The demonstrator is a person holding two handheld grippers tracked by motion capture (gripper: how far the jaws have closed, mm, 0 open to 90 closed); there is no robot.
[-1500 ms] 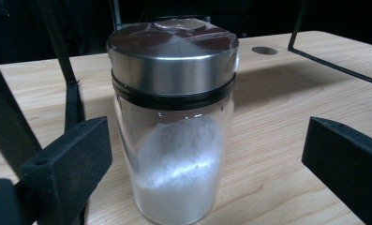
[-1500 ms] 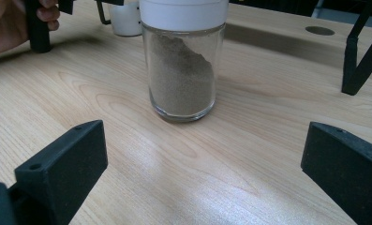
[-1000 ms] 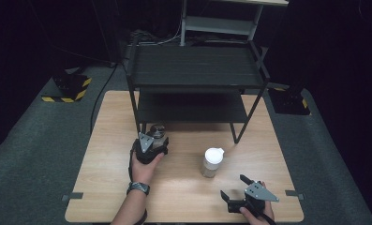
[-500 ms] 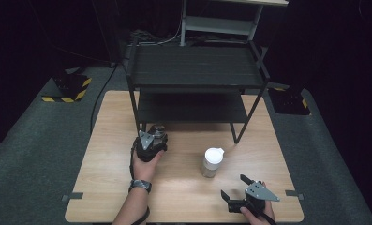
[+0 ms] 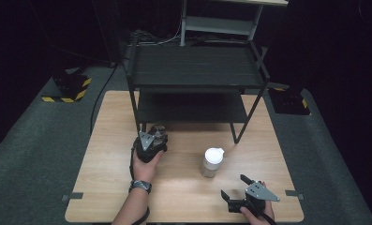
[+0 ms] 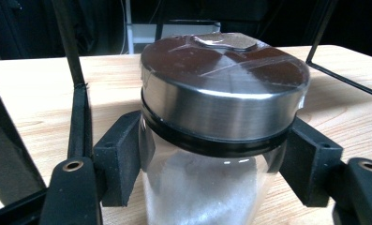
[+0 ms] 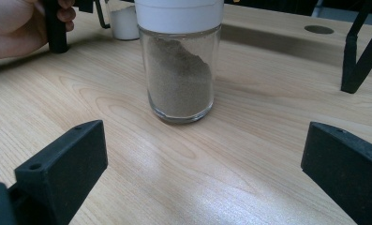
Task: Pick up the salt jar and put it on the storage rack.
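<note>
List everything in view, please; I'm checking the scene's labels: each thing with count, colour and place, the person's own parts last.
table: one, light wood, centre.
shelf rack: one, black, two tiers, on the table's far half.
metal-lidded jar: one, clear glass with white grains, by the rack's front left leg.
white-capped jar: one, clear glass with brownish powder, table centre-right.
hazard-striped blocks: two, black and yellow, on the floor either side.
left gripper: black, shut on the metal-lidded jar.
right gripper: black, open, at the near edge.
</note>
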